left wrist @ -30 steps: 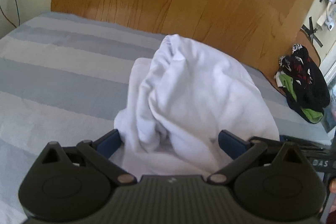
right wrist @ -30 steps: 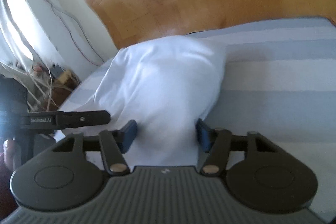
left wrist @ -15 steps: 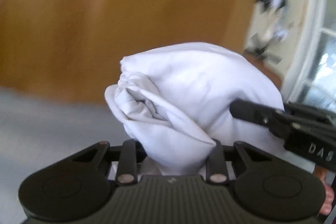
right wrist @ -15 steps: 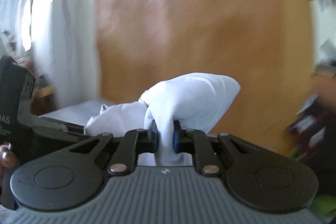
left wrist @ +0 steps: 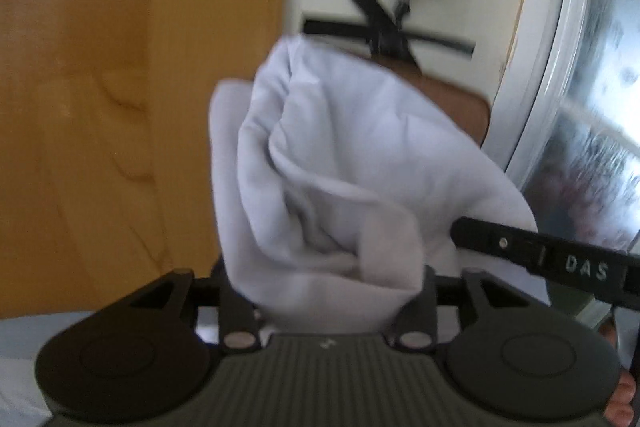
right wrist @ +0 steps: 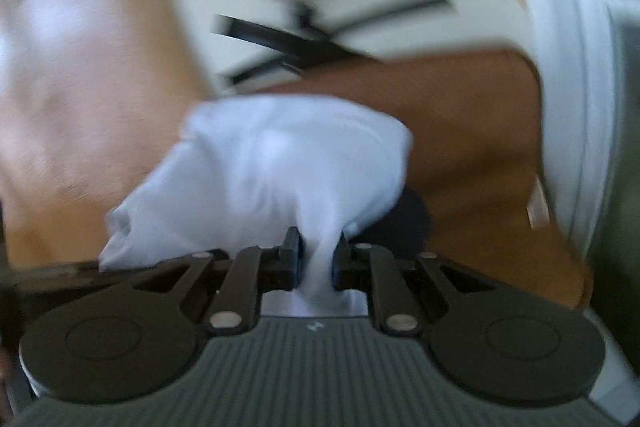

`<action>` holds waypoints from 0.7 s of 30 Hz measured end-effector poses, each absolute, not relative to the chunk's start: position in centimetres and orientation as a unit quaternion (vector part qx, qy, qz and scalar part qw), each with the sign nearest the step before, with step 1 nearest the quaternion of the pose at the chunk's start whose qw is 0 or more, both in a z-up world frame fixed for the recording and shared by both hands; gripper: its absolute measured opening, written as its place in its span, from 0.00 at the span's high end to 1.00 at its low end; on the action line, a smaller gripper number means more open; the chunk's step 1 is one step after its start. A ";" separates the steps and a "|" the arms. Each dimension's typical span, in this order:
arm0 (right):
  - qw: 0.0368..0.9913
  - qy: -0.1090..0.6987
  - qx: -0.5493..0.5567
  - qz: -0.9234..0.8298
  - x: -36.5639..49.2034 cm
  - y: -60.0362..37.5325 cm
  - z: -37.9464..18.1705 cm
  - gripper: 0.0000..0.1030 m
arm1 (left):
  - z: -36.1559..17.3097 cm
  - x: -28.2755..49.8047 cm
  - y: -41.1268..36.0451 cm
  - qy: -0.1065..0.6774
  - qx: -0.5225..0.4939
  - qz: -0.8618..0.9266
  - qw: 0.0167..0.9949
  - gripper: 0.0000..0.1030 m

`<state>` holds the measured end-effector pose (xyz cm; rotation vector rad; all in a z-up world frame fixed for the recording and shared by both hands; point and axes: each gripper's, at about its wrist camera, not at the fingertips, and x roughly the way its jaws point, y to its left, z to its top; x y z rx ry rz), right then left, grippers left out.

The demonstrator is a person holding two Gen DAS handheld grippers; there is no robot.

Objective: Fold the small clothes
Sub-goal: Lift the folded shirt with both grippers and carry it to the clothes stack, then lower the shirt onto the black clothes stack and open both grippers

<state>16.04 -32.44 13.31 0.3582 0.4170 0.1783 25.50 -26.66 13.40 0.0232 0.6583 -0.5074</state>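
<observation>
The white cloth [left wrist: 332, 187] is soft and thin, and it bunches into big puffy folds in the middle of the left wrist view. The left gripper [left wrist: 324, 291] has its two black fingers pressed in on the bottom of the bunch, so it is squeezed shut on the cloth, with a thick wad of fabric between them. In the right wrist view the same white cloth [right wrist: 288, 163] puffs up in the middle of the frame, and a thin twisted bit of it runs down between the fingers of the right gripper [right wrist: 317, 259], which are nearly closed and pinch it tight. Both pictures are blurry. Behind the cloth, smooth brown wood [left wrist: 80, 87] fills the left side of the left wrist view. A pale wall with black tape strips [left wrist: 384, 23] crossing like an X sits in the upper middle. A shiny white frame [left wrist: 544, 47] curves down the right side. The other gripper [left wrist: 548, 255] pokes in from the lower right, black and hard, with the letters DAS on it.
</observation>
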 end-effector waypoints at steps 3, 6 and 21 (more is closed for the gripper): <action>0.966 0.196 0.151 0.075 15.0 -30.7 13.6 0.75 | 13.4 25.7 -27.3 0.324 0.024 -0.231 0.917 0.55; 0.975 0.174 0.127 0.049 12.4 -30.7 14.4 0.46 | 14.6 24.5 -26.6 0.322 0.040 -0.215 0.921 0.39; 0.981 0.151 0.101 0.062 -3.6 -25.4 9.7 0.23 | 14.8 6.8 -17.3 0.239 0.100 -0.133 0.957 0.00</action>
